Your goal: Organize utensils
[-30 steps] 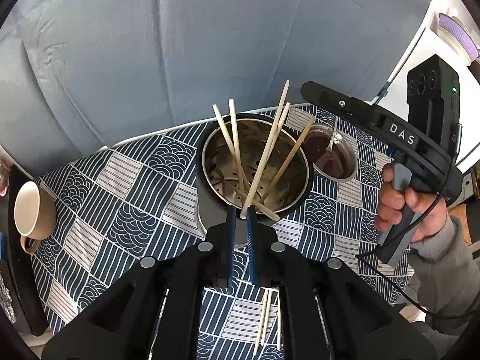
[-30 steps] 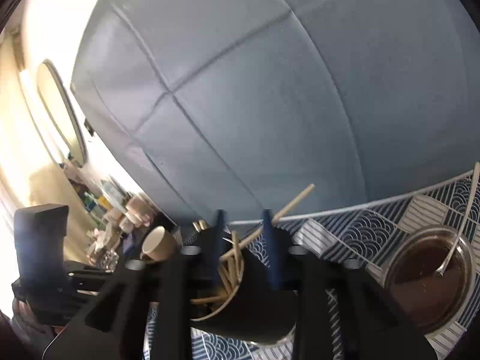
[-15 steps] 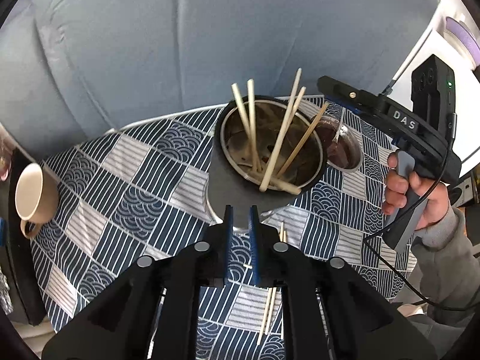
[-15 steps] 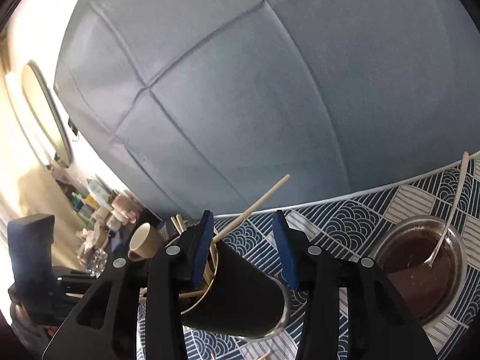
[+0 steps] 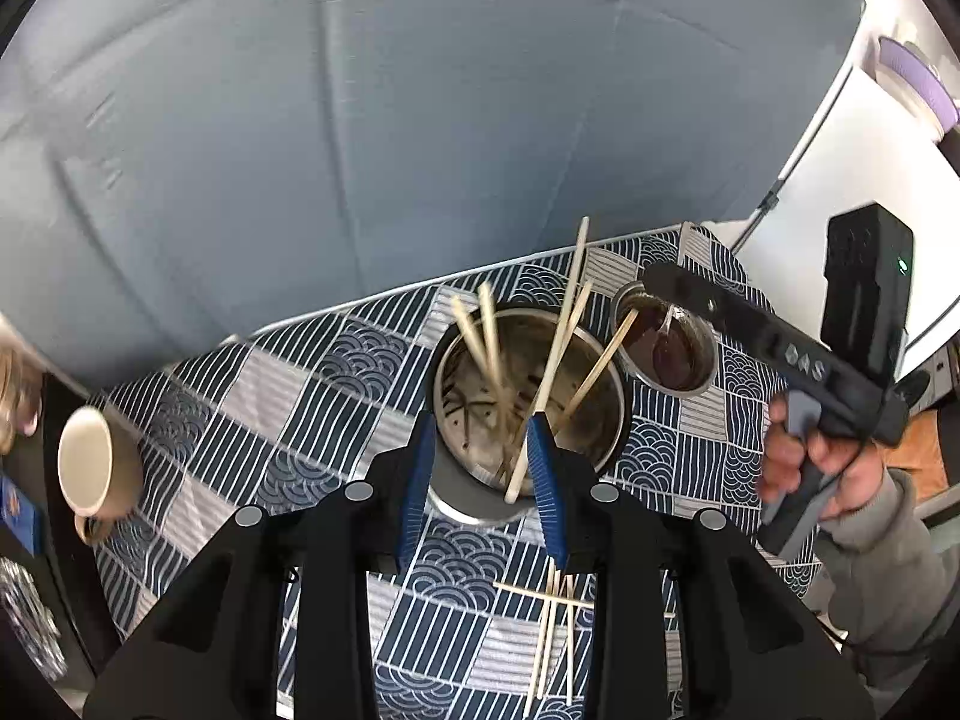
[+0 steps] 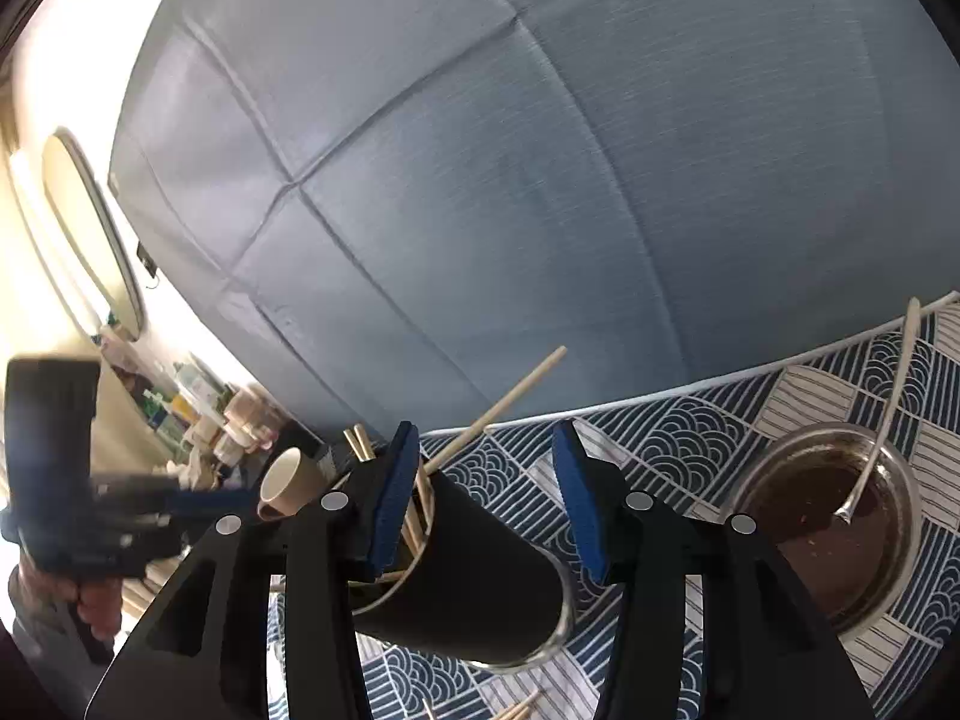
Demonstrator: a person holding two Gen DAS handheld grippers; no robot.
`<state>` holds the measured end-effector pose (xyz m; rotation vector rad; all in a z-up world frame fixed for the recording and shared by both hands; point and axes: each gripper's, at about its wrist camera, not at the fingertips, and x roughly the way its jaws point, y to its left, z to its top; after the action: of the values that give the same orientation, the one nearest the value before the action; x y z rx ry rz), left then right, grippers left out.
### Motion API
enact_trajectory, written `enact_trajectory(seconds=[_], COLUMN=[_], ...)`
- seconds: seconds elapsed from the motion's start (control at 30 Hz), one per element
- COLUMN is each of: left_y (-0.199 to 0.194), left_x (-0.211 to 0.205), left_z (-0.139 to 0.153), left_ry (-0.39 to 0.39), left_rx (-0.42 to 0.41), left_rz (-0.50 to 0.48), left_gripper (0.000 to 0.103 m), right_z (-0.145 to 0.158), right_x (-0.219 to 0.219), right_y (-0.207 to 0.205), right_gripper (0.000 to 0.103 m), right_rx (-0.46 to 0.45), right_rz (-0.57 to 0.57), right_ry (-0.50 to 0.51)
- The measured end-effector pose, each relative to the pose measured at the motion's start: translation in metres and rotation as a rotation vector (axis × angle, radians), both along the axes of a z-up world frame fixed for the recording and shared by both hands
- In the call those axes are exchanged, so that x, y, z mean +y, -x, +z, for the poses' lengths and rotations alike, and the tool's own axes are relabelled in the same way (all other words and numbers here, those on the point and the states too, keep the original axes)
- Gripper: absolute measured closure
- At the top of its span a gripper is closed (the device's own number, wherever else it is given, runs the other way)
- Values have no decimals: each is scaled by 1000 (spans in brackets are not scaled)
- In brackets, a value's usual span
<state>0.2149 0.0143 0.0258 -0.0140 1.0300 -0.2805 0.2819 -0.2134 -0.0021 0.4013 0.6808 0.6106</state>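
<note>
A dark cylindrical metal utensil holder (image 5: pixel 528 402) with a steel interior stands on the counter, several pale wooden chopsticks (image 5: pixel 555 354) leaning splayed inside it. More loose chopsticks (image 5: pixel 555 630) lie crisscrossed on the patterned cloth just in front of it.

Patterned navy-and-white cloth (image 5: pixel 336 396), covering the bench. Beige mug (image 5: pixel 90 468), off the cloth's left edge, mouth facing sideways. Metal bowl of brown liquid (image 6: pixel 840 516) on the cloth's far right part, a spoon (image 6: pixel 882 420) standing in it. Blue-grey padded backdrop (image 5: pixel 420 120) behind the cloth.
</note>
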Motion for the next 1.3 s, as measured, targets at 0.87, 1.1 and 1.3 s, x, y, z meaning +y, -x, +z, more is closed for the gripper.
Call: enact_trajectory(seconds=[0.87,1.1,1.3], left_y=[-50,-54,-43], left_x=[-31,-36,-35], left_z=[-42,-61,-53], left_ry=[40,17,-38], left_rx=[74,77,47], left_rz=[-92,-63,-81], left_gripper=[99,98,63], right_z=[-35,-37,-35], right_x=[-42,-45,-47], right_y=[5,6,6], right_gripper=[51,51,51], right_rx=[91,95,97], right_rz=[-69,-71,-84], right_ry=[-2,4,-2])
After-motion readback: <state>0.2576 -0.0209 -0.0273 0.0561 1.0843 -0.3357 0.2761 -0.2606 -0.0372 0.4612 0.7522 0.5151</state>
